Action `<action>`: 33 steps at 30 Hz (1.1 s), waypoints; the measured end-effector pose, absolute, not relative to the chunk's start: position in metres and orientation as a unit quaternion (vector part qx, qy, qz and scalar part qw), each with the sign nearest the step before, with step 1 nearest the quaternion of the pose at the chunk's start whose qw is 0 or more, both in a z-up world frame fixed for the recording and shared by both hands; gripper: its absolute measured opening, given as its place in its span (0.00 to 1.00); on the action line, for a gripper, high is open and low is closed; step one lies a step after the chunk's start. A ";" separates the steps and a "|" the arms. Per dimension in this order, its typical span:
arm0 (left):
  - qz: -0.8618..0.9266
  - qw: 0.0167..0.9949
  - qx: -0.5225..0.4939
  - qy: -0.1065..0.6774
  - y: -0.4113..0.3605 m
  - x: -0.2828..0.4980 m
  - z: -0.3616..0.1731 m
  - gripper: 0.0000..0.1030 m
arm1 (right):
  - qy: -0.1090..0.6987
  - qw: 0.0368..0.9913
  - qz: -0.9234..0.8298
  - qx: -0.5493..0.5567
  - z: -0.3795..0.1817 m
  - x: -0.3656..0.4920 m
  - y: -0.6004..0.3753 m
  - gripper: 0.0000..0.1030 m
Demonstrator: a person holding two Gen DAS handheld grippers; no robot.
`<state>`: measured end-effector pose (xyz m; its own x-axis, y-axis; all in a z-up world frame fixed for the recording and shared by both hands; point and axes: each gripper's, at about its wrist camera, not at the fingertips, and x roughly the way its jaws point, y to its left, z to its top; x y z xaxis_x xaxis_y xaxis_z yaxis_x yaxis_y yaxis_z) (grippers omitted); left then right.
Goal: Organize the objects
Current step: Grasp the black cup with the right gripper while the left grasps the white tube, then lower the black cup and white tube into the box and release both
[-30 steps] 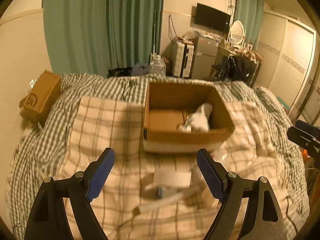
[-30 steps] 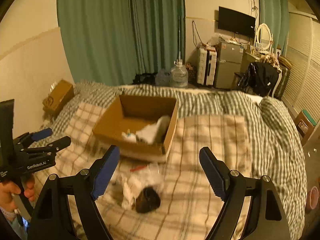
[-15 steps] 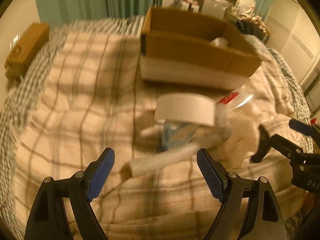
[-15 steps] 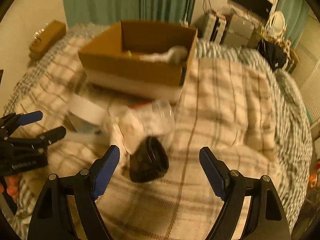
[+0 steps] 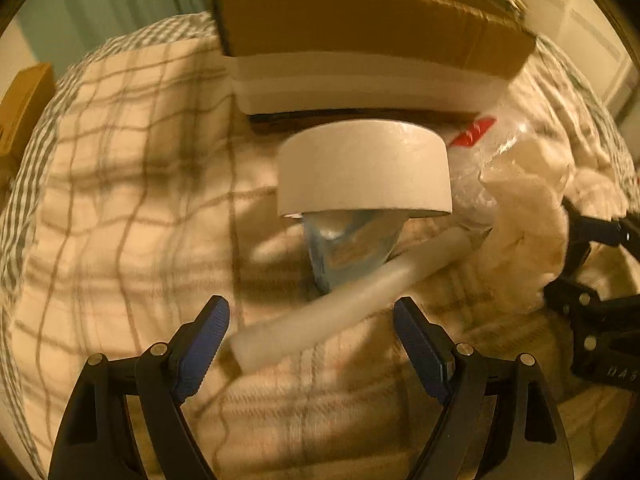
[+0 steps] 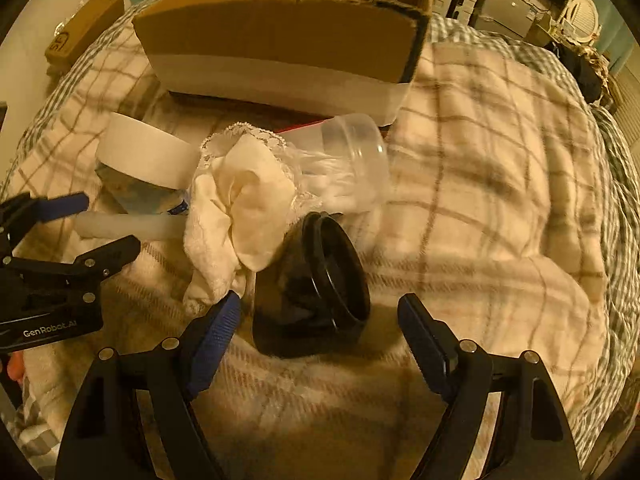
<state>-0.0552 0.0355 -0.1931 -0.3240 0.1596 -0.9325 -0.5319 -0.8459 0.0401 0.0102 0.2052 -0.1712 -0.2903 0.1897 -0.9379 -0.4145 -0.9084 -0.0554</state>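
Cardboard box (image 6: 280, 36) interior hidden; white tube (image 5: 344, 300) blurred (far end covered).

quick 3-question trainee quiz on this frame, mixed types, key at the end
1. True or false: the left tongs are shut on the white tube.
2. Which object lies between the open right tongs? A) black jar B) tape roll C) clear plastic container
3. Fill in: the white cloth lies on the plaid blanket, in front of the cardboard ____.

Key: 1 false, both pairs of tongs are open and the tube lies on the blanket between the left ones; 2 A; 3 box.
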 end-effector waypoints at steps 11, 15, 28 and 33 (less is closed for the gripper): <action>0.753 0.286 -0.572 0.152 0.033 -0.047 -0.199 0.36 | 0.125 0.193 0.805 -0.547 -0.162 0.017 0.211 0.59; 0.753 0.296 -0.566 0.159 0.029 -0.035 -0.187 0.14 | 0.127 0.201 0.817 -0.526 -0.144 0.026 0.212 0.59; 0.798 0.287 -0.504 0.161 0.000 -0.012 -0.133 0.04 | 0.108 0.213 0.849 -0.471 -0.081 0.052 0.194 0.58; 0.812 0.292 -0.489 0.124 0.005 -0.007 -0.105 0.04 | 0.104 0.213 0.865 -0.443 -0.053 0.062 0.186 0.58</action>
<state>-0.0067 0.0049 -0.1046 -0.3510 0.3529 -0.8673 -0.5962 -0.7984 -0.0836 0.0619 0.1862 -0.0530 -0.5175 0.2759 -0.8100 -0.4598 -0.8880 -0.0086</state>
